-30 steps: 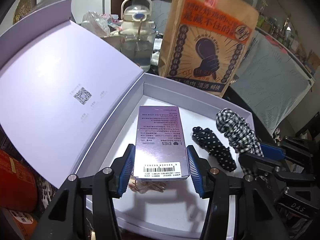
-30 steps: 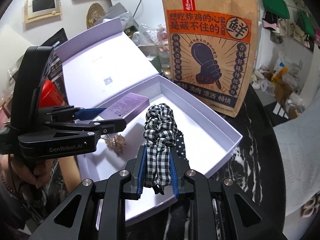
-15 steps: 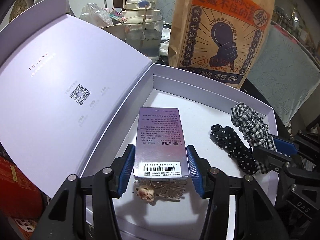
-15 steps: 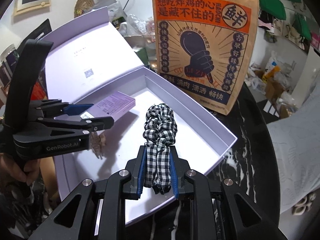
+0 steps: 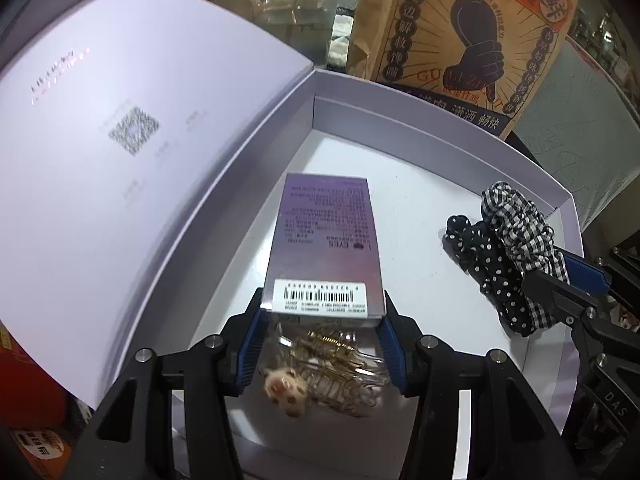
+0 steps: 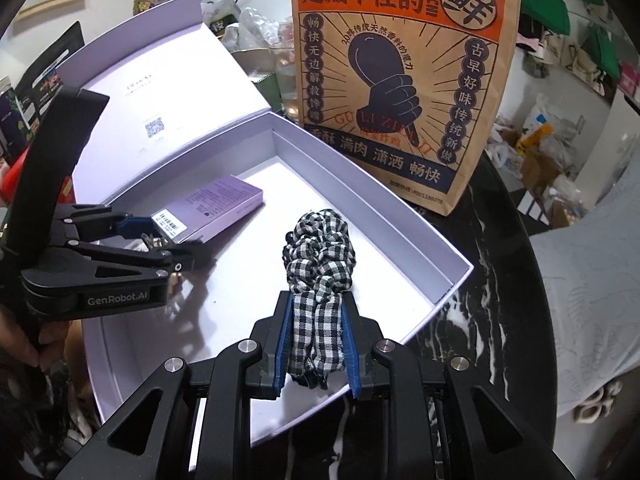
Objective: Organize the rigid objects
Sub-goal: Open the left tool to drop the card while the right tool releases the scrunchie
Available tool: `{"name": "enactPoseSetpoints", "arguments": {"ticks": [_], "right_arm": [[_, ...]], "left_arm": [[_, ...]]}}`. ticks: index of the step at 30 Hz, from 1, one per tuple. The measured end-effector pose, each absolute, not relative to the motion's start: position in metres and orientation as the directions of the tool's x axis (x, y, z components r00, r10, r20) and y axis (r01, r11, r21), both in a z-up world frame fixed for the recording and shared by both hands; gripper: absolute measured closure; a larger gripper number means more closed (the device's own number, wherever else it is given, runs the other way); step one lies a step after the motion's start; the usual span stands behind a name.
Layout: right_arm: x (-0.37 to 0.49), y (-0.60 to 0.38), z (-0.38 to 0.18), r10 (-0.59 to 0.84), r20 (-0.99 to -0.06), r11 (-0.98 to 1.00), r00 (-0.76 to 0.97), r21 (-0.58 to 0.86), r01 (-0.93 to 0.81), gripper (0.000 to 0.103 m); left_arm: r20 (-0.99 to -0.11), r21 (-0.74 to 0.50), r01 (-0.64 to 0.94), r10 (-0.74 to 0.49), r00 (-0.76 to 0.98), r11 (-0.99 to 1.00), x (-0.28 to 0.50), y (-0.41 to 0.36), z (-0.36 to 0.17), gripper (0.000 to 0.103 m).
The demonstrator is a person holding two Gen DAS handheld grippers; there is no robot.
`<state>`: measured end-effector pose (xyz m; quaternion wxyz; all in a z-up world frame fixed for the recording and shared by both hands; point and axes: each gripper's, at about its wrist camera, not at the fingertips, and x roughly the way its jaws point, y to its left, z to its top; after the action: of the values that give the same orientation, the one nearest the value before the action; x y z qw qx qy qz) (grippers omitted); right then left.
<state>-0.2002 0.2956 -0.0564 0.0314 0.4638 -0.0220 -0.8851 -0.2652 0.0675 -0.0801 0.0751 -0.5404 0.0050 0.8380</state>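
Observation:
My left gripper (image 5: 322,308) is shut on a purple carton (image 5: 326,248), holding it by its barcode end, tilted over the floor of the open white box (image 5: 400,136). A gold hair clip (image 5: 320,372) with a small figure lies just under that end. My right gripper (image 6: 316,340) is shut on a black-and-white checked scrunchie (image 6: 320,256), low over the box's right side. The scrunchie rests against a black polka-dot scrunchie (image 5: 480,256). In the right wrist view the left gripper (image 6: 168,236) and the purple carton (image 6: 216,208) show at the left.
The box's lid (image 5: 120,160) stands open at the left. A tall brown paper bag (image 6: 400,80) stands just behind the box. The box sits on a black marbled table (image 6: 480,280). A clear jug (image 5: 288,0) and clutter stand behind, with a red container (image 5: 24,392) at the left.
Both grippers have sunk toward the box floor and tipped further down. The purple carton now hangs closer over the gold clip, and the checked scrunchie is lower against the polka-dot one.

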Motion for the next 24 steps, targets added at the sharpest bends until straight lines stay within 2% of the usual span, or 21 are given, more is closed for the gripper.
{"name": "enactPoseSetpoints", "arguments": {"ticks": [3,5,9,24], "right_arm": [[-0.202,0.293,-0.056,-0.067,-0.826,-0.998,-0.560,0.057,0.035,0.077],[-0.204,0.292,-0.056,-0.061,-0.832,-0.998,-0.552,0.049,0.036,0.071],[-0.200,0.289,-0.052,-0.042,-0.832,-0.999,-0.553,0.024,0.040,0.067],[-0.181,0.285,-0.030,-0.059,-0.810,-0.998,-0.583,0.048,0.035,0.065]], "left_arm": [[-0.899,-0.092,-0.134,0.140,-0.414,-0.987,-0.262,0.066,-0.078,0.052],[-0.896,-0.093,-0.139,0.144,-0.420,-0.986,-0.260,0.065,-0.075,0.052],[-0.885,-0.087,-0.155,0.148,-0.441,-0.984,-0.252,0.067,-0.065,0.052],[-0.862,-0.031,-0.170,0.113,-0.494,-0.985,-0.230,0.074,-0.039,0.052]]}}
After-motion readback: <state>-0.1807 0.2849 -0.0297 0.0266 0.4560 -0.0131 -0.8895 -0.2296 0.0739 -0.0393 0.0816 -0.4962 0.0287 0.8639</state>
